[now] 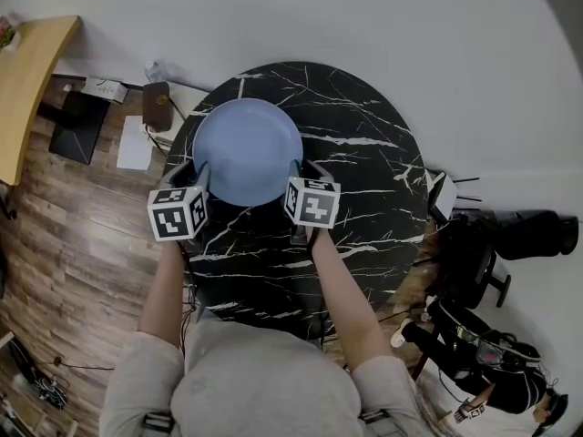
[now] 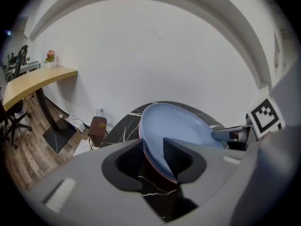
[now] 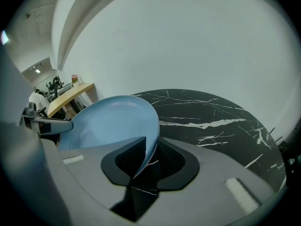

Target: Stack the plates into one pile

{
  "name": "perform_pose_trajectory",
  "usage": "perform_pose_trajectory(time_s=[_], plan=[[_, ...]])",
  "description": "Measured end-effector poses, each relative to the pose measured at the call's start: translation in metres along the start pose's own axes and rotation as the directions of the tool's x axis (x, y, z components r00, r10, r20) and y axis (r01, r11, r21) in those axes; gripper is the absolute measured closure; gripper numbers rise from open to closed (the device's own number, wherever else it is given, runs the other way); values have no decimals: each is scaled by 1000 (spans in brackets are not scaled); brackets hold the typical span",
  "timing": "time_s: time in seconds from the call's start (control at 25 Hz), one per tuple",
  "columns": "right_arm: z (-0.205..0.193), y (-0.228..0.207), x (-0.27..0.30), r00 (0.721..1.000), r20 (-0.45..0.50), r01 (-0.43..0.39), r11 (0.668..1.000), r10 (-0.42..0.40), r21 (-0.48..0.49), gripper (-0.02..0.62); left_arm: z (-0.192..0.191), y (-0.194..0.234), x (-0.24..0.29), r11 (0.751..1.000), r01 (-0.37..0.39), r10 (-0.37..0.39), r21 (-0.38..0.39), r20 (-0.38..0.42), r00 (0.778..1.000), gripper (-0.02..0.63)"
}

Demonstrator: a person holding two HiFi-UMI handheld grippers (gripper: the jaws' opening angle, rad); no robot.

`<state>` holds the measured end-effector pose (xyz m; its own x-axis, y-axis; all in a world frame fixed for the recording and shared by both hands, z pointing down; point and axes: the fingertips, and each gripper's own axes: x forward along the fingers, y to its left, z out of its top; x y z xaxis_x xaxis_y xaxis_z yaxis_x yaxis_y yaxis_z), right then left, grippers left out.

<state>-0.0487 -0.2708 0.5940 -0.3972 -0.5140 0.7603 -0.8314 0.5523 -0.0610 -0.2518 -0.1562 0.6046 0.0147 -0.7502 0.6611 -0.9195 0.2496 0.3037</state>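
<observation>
Blue plate [image 1: 248,150] lies flat on the round black marble table [image 1: 364,180] before us, flanked on two sides by the grippers we hold. Nearest to us, our bare forearms [image 1: 342,289] reach out of grey sleeves [image 1: 273,390] across the table's near edge. Off to our right, beside the table, a person [image 1: 483,362] in dark clothing is low to the wood floor [image 1: 82,235].

At the plate's left rim stands the left gripper [image 1: 196,178], jaws spread wide. The rim passes between them, but the pads do not pinch it. In the left gripper view a reddish edge [image 2: 155,166] shows just beneath the blue rim, and we cannot tell what it belongs to. At the opposite rim sits the right gripper [image 1: 299,178], jaws drawn narrow, with the plate's thin edge caught between the pads. The plate covers the left part of the tabletop, and the veined marble to its right is bare.

Past the table's far left edge, a small brown case [image 1: 157,105] stands on the floor beside sheets of paper [image 1: 135,144]. Farther left is a pale wooden desk [image 1: 27,71] on a dark base. A white wall [image 2: 155,46] closes the scene behind.
</observation>
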Motion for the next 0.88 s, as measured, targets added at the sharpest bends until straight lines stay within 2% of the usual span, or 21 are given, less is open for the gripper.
perform_pose_trajectory(time_s=[0.32, 0.44, 0.48, 0.56, 0.68, 0.88], plan=[[14, 8, -18, 995, 97, 4, 1000, -7, 27, 540, 9, 8, -14, 999, -33, 32, 18, 50, 998, 434], [24, 17, -31, 988, 147, -52, 998, 46, 35, 544, 17, 8, -25, 999, -46, 45, 12, 92, 995, 486], [27, 18, -36, 985, 163, -63, 997, 56, 34, 570, 19, 7, -29, 999, -48, 47, 8, 107, 993, 500], [32, 20, -46, 979, 193, -74, 997, 69, 19, 592, 25, 3, -39, 999, -53, 52, 6, 144, 988, 545], [38, 23, -62, 969, 231, -88, 996, 91, -27, 593, 33, -5, -56, 997, -71, 65, 20, 206, 976, 548], [48, 33, -95, 940, 312, -117, 990, 138, -84, 592, 46, -24, -87, 992, -88, 59, 86, 288, 956, 548]])
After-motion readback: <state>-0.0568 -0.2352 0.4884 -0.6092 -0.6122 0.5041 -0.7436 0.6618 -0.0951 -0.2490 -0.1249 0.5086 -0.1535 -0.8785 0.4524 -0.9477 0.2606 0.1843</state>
